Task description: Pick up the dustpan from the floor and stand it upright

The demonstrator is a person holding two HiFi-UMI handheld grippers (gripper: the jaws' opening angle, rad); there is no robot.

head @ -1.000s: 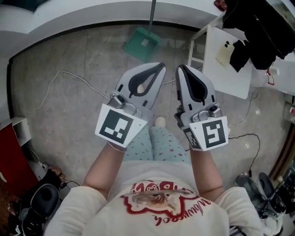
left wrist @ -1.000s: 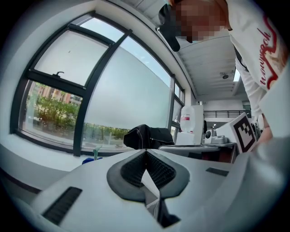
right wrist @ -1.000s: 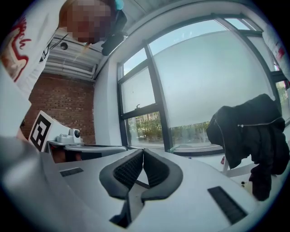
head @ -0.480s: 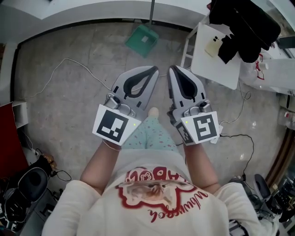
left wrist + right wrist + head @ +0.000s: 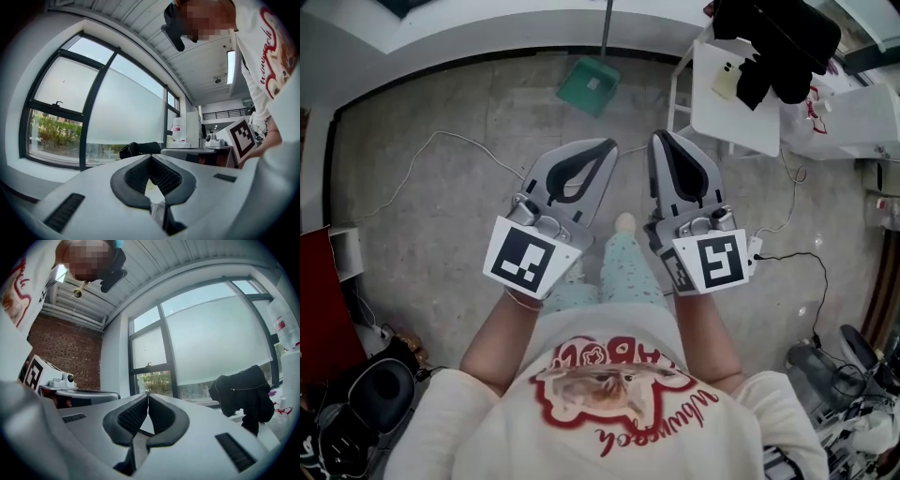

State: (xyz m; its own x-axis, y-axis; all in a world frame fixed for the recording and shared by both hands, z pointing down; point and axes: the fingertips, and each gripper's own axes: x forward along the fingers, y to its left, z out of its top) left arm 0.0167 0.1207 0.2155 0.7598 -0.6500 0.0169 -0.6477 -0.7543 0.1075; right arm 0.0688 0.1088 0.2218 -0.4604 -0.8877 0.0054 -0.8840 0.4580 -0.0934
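Left hand-held gripper (image 5: 607,144), jaws together, hangs well short of dustpan (image 5: 589,86).

Soft daylight pours through the big windows (image 5: 211,338), which glare nearly white, and the floor (image 5: 441,216) carries only faint shadows. Every view bows at its edges into dark corners. The right claw (image 5: 147,398) blurs nearest the lens.
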